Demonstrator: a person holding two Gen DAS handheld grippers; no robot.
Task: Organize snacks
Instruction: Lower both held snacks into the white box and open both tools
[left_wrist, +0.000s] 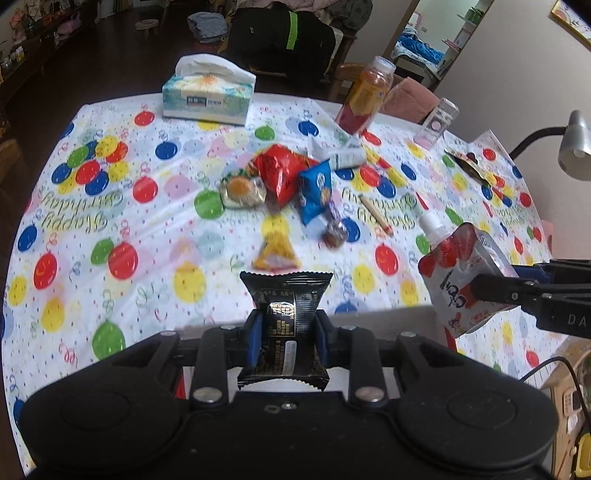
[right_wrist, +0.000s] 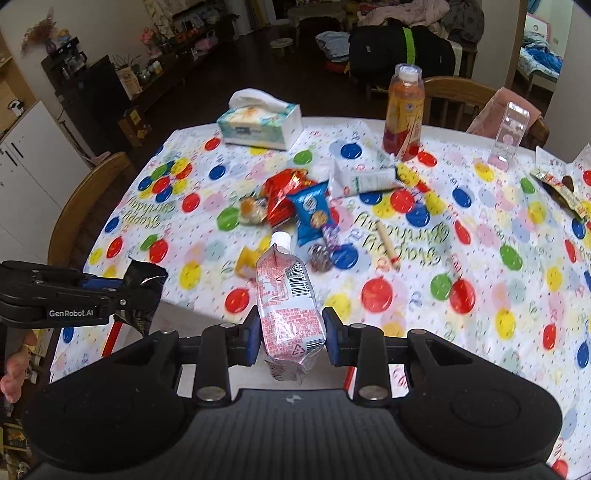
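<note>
My left gripper (left_wrist: 288, 323) is shut on a black snack packet (left_wrist: 286, 291), held above the near table edge. My right gripper (right_wrist: 291, 325) is shut on a red-and-white spout pouch (right_wrist: 286, 291) with a white cap; it shows at the right of the left wrist view as the pouch (left_wrist: 456, 273). On the balloon-print tablecloth (left_wrist: 110, 206) lies a loose pile: a red bag (left_wrist: 282, 171), a blue packet (left_wrist: 314, 192), a clear-wrapped pastry (left_wrist: 242, 190), a yellow triangular packet (left_wrist: 275, 251) and a wrapped candy (left_wrist: 334, 234).
A tissue box (left_wrist: 208, 94) and a juice bottle (left_wrist: 365, 96) stand at the far side, with a white tube (left_wrist: 343, 157) and a pencil (left_wrist: 375, 214) nearer. A clear stand (right_wrist: 508, 133) and an opened wrapper (right_wrist: 557, 188) sit far right. Wooden chairs (right_wrist: 85, 206) ring the table.
</note>
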